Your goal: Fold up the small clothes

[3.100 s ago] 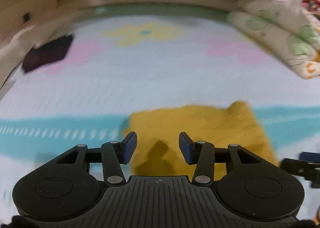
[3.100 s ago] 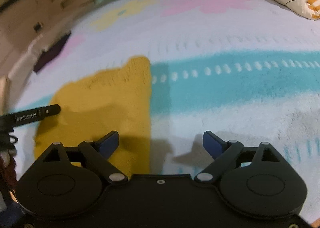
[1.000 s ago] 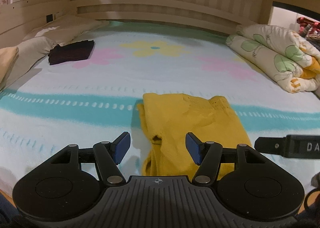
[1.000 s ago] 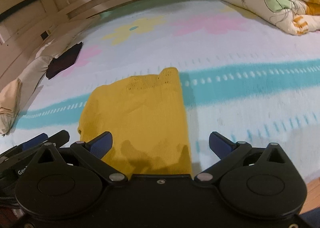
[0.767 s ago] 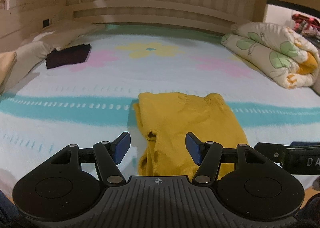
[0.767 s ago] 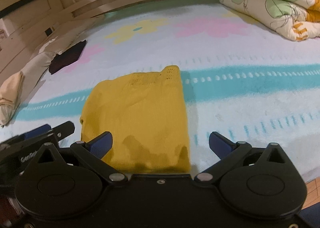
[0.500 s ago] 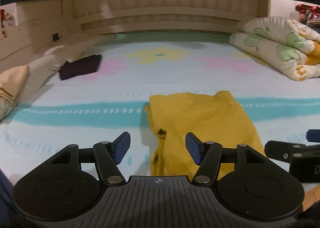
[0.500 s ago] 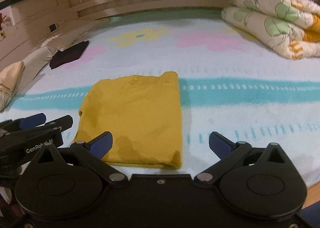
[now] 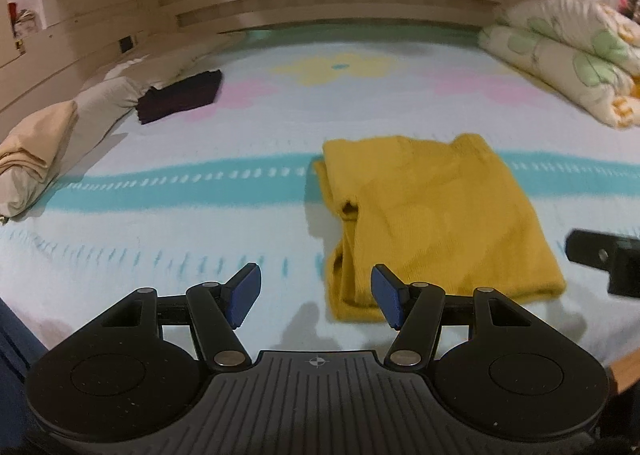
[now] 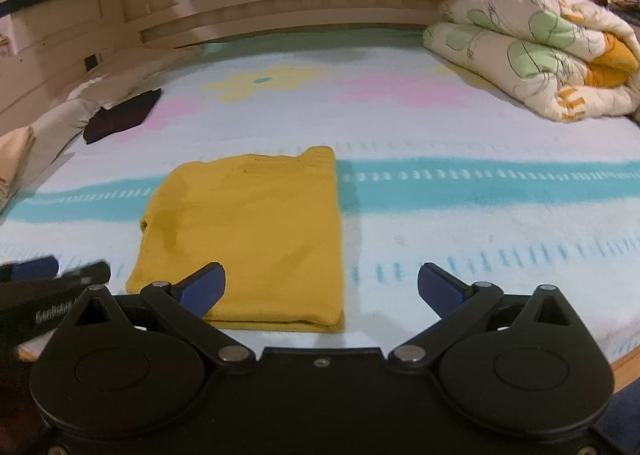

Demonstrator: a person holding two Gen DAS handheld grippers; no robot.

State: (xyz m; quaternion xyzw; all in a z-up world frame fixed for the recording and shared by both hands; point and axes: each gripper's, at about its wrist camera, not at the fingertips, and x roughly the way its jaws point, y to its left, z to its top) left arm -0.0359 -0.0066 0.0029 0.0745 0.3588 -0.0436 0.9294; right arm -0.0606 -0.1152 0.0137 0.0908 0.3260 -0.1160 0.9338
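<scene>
One yellow knit garment, folded into a rough rectangle, is lying flat on the bed near its front edge. In the right wrist view the garment is sitting ahead of the right tongs and toward their left finger, with a straight fold running down its right side and a ribbed corner poking up at the far right. In the left wrist view it is lying ahead and right of the left tongs; its left side is showing loose, bunched layers and a small dark gap at a fold.

Left tongs: standing apart, gripping nothing, hovering short of the garment's near left corner. Right tongs: spread wide, gripping nothing, hovering over the bed's front edge.

Compared with half a second ago, both cameras are sitting further back and higher, so more of the bed is showing in front of the garment. The garment itself is keeping the same folded shape. Three seconds ago both tongs were low and close over it.

Count:
- yellow garments: one
- dark folded cloth: one, far ahead and left of both tongs
- rolled floral quilt: one, far ahead and right
- pale pillows: a stack at the left, number unclear
- tongs: two, each showing at the edge of the other's view.
</scene>
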